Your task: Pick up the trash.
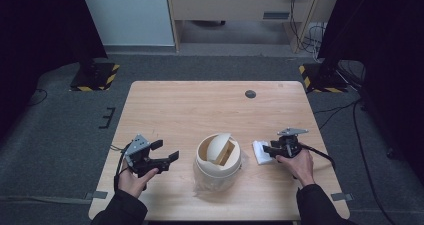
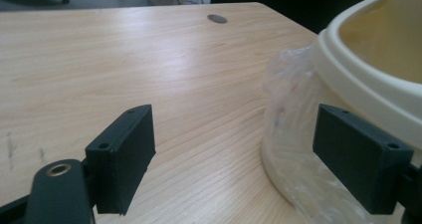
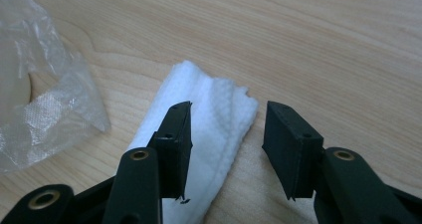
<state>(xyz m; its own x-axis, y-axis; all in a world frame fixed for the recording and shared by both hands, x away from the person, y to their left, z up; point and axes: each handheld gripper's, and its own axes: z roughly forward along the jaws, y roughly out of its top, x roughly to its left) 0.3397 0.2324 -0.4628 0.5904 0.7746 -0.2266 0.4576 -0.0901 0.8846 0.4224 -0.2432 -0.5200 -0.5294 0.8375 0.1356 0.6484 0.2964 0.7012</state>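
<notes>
A small cream bin [image 1: 216,171] with a tilted swing lid stands at the front middle of the wooden table [image 1: 200,105], with a clear plastic bag [image 2: 291,109] around its body. A folded white tissue [image 1: 259,153] lies to the right of the bin. My right gripper [image 1: 270,149] is low over the tissue [image 3: 199,84]. The right gripper [image 3: 228,109] has its jaws partly apart: one rests over the tissue, the other stands just off its edge, and a gap shows. My left gripper [image 1: 167,150] is left of the bin. The left gripper [image 2: 234,119] is open and holds nothing, one jaw close to the bagged bin [image 2: 368,79].
A round dark grommet [image 1: 250,94] sits near the table's far edge. Crinkled bag plastic [image 3: 45,109] spreads on the wood just left of the tissue. Bare wood stretches behind the bin and on the left half. Cables trail off the right side of the table.
</notes>
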